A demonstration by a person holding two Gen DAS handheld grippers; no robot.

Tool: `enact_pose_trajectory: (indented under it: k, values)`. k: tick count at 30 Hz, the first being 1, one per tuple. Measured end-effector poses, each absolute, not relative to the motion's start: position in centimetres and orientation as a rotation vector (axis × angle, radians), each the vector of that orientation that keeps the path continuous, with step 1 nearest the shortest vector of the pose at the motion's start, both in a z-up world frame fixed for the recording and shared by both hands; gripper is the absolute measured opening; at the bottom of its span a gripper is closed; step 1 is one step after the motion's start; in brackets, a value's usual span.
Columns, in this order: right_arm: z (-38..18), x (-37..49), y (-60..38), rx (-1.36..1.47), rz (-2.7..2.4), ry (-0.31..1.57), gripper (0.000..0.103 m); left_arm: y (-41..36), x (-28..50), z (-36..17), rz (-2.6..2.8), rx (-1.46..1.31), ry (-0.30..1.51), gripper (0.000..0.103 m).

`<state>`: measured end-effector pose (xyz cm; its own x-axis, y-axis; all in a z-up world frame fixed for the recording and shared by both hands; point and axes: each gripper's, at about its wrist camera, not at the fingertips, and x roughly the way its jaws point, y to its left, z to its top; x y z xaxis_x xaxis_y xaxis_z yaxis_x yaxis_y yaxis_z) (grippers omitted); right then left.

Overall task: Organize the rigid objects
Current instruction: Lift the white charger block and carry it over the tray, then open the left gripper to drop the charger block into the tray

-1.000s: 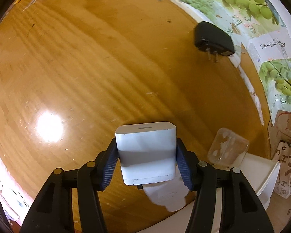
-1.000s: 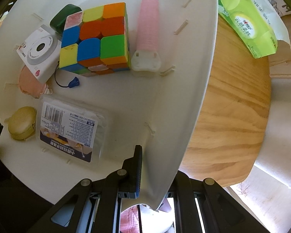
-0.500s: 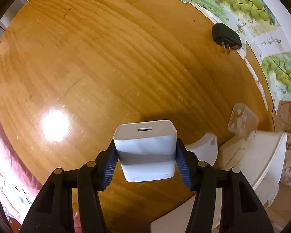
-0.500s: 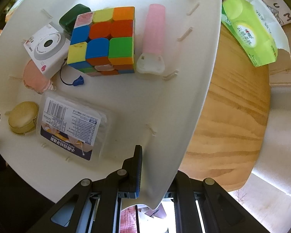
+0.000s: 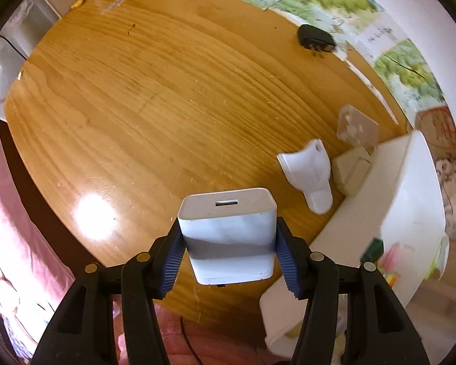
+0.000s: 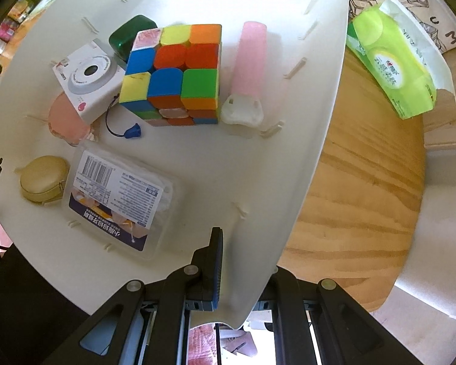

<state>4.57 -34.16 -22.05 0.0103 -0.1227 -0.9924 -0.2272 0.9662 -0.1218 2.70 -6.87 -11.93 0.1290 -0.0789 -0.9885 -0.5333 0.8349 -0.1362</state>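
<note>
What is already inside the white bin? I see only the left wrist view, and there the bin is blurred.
Observer: A colourful puzzle cube lies in the white bin, with a pink tube right beside it.
Operator: Is something holding the bin?
Observer: Yes, the right tongs are shut on its rim, at the edge nearest that camera.
Operator: Where could my white charger go?
Observer: The floor looks bare between the cube and the labelled clear box, toward the gripped rim.
</note>
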Motion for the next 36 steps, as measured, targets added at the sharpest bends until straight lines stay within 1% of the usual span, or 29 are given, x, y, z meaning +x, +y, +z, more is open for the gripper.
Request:
enact_pose_trajectory:
  k: [4, 6, 8, 10, 13, 18, 28, 36]
  values:
    - [-21.8, 4.0, -34.6, -0.276, 0.099, 1.543, 0.01, -6.8, 0.4, -9.4, 0.345, -0.479, 1.406, 0.059]
    - [-21.6, 3.8, -35.0, -0.275, 0.104, 1.537, 0.01, -7.2, 1.1, -8.7, 0.333, -0.448, 1.4, 0.059]
    - [-21.5, 3.6, -35.2, -0.275, 0.106, 1.527, 0.01, -9.3, 3.9, -7.8, 0.325, -0.417, 1.389, 0.059]
    - [-21.5, 3.5, -35.5, -0.268, 0.109, 1.519, 0.01, -10.1, 4.1, -7.1, 0.3, -0.382, 1.38, 0.059]
    - [-21.3, 3.4, -36.1, -0.253, 0.112, 1.507, 0.01, -12.5, 6.9, -7.5, 0.254, -0.338, 1.368, 0.059]
    - [-21.1, 2.6, -37.0, -0.221, 0.116, 1.487, 0.01, -15.7, 6.7, -6.1, 0.168, -0.259, 1.339, 0.06]
    - [-20.6, 2.2, -38.1, -0.203, 0.127, 1.47, 0.01, -22.8, 6.0, -5.9, -0.012, -0.114, 1.357, 0.06]
    - [-20.4, 2.3, -38.6, -0.2, 0.135, 1.468, 0.01, -26.9, 6.0, -9.1, -0.124, -0.035, 1.455, 0.06]
